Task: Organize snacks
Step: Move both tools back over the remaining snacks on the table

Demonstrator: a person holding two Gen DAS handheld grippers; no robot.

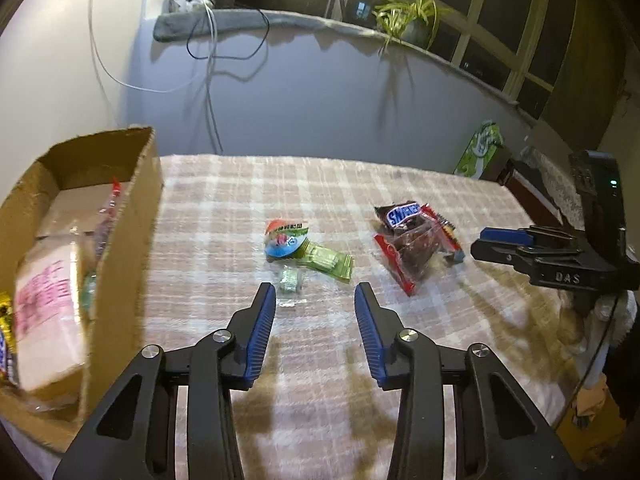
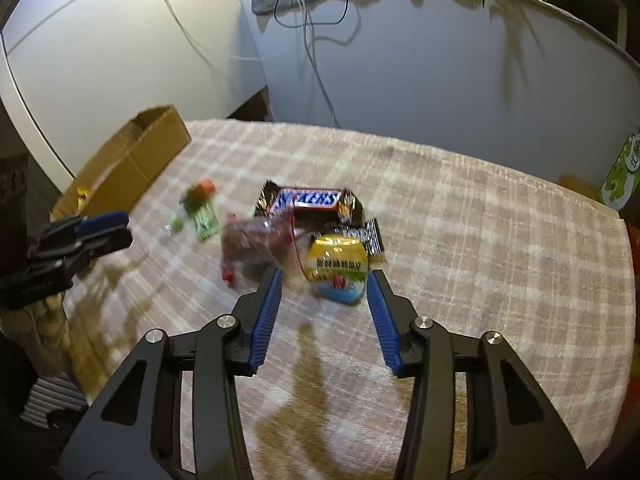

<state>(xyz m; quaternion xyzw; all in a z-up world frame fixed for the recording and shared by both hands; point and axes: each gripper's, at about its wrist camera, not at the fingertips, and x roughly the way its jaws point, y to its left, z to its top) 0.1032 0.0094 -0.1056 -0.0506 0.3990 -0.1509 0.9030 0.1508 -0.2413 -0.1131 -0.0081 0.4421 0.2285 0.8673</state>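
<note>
over the worktop (image 2: 480,240), the right claw (image 2: 325,280) is hovering wide open and empty, probably needing to close on the yellow snack (image 2: 336,268) next.

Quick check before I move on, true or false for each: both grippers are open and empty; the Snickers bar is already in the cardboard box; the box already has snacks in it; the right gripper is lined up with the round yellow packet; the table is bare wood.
1. The left gripper and right gripper are open and empty. True.
2. The Snickers bar is in the cardboard box. False: it lies on the table.
3. The box holds snacks. True.
4. The right gripper faces the round yellow packet. True.
5. The table is bare wood. False: a plaid cloth covers it.
</note>
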